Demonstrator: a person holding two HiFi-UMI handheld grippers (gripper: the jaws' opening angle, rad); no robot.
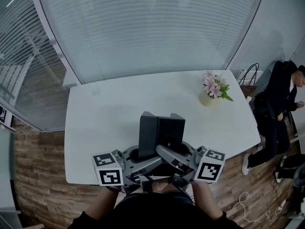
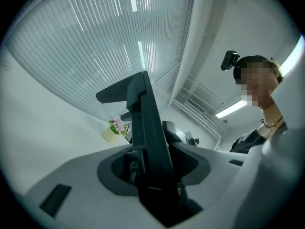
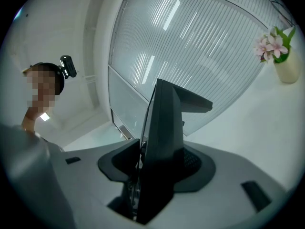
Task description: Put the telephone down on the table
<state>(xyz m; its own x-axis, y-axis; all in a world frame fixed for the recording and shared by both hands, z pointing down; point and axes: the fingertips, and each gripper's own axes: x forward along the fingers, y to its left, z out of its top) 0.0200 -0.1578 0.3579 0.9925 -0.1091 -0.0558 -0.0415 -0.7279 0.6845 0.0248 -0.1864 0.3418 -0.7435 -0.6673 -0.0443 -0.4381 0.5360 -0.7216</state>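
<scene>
The telephone (image 1: 161, 131) is a black, boxy set, held upright over the near edge of the white table (image 1: 105, 113). My left gripper (image 1: 143, 155) grips it from the left and my right gripper (image 1: 177, 155) from the right, both shut on its lower part. In the left gripper view the telephone (image 2: 147, 128) rises as a dark slab out of the left gripper (image 2: 153, 178), with the jaws tight on its sides. The right gripper view shows the same slab (image 3: 164, 132) clamped in the right gripper (image 3: 151, 178). Its underside is hidden, so I cannot tell whether it touches the table.
A pale vase of pink flowers (image 1: 212, 90) stands at the table's far right. A person in dark clothes (image 1: 277, 104) stands to the right of the table, beside a wire basket (image 1: 249, 80). Glass walls with blinds rise behind the table. The floor is wood.
</scene>
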